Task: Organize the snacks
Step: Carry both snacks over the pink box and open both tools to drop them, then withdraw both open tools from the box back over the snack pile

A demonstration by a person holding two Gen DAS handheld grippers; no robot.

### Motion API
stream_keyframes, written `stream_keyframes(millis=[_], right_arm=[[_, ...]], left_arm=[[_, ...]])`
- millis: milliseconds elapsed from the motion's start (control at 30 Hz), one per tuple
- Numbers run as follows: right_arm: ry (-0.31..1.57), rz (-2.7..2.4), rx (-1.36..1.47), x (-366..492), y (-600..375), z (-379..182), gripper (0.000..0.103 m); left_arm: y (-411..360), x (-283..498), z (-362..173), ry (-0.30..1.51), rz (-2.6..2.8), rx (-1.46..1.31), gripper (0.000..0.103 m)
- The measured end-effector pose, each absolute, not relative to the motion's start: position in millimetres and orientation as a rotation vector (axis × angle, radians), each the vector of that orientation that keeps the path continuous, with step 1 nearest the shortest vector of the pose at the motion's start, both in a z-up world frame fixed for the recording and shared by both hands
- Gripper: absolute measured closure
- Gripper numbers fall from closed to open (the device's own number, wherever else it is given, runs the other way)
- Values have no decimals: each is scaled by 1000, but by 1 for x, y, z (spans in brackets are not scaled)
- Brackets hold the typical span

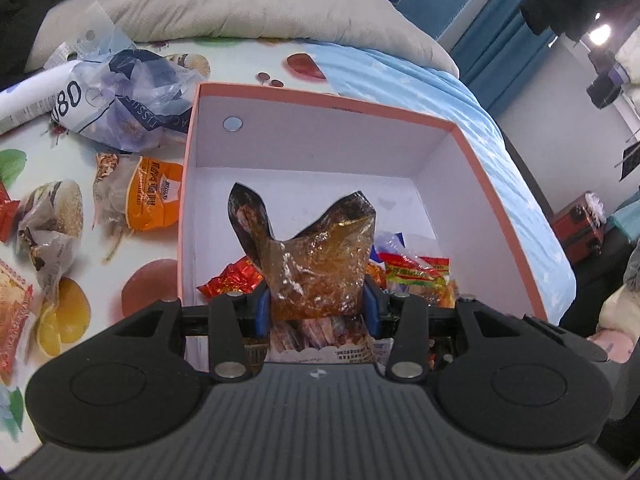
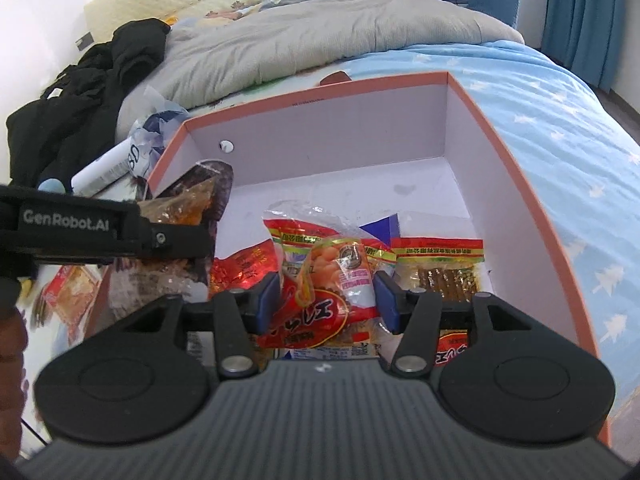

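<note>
A pink-rimmed white box [image 1: 472, 152] [image 2: 508, 168] lies open on the bed with several snack packets in its near half. My left gripper [image 1: 318, 306] is shut on a brown translucent snack bag [image 1: 320, 264] and holds it upright over the box's near edge; it also shows at the left of the right wrist view [image 2: 188, 208]. My right gripper [image 2: 326, 300] is shut on an orange and red snack packet [image 2: 340, 276] above the packets in the box.
Loose snacks lie left of the box on a fruit-print cloth: an orange packet [image 1: 150, 196], a clear wrapped one [image 1: 44, 224], a red one [image 1: 12, 312]. A crumpled tissue pack [image 1: 120, 96] lies behind them. A grey quilt [image 2: 320, 28] lies beyond.
</note>
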State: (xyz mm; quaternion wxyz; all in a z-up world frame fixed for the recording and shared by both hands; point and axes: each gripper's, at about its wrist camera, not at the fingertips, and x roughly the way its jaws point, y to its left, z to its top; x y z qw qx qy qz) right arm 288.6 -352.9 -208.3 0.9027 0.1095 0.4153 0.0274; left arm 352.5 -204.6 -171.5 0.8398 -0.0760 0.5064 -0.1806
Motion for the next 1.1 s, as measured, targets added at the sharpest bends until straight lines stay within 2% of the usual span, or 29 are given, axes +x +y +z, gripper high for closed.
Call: stream_keyframes(millis=[67,133,167,267,300,767,1100], right_arm=[[851,51,235,287,-352,-205,45],[846,47,237,283,-352,-202,44],[842,45,232,281,-352,-199,39],[822,25,235,271,-354,-189,24],[817,13,234,267,-354,-186,23],[700,31,267,185,-334,-134,23],[623,92,238,126,-304,-108,23]], left_arm=[[-201,348,-167,1061,-369,-153,49],[-198,343,-160,1052,-360,-147,29],[-196,339,-156,1037,-356,-144,27],[-189,325,-140,997,-344,-139,26],[-186,320,-134,988,-345,-142,26],[-148,217,-62,844,-328,-142,26],[-111,137,-39,781,-291,-156,26]])
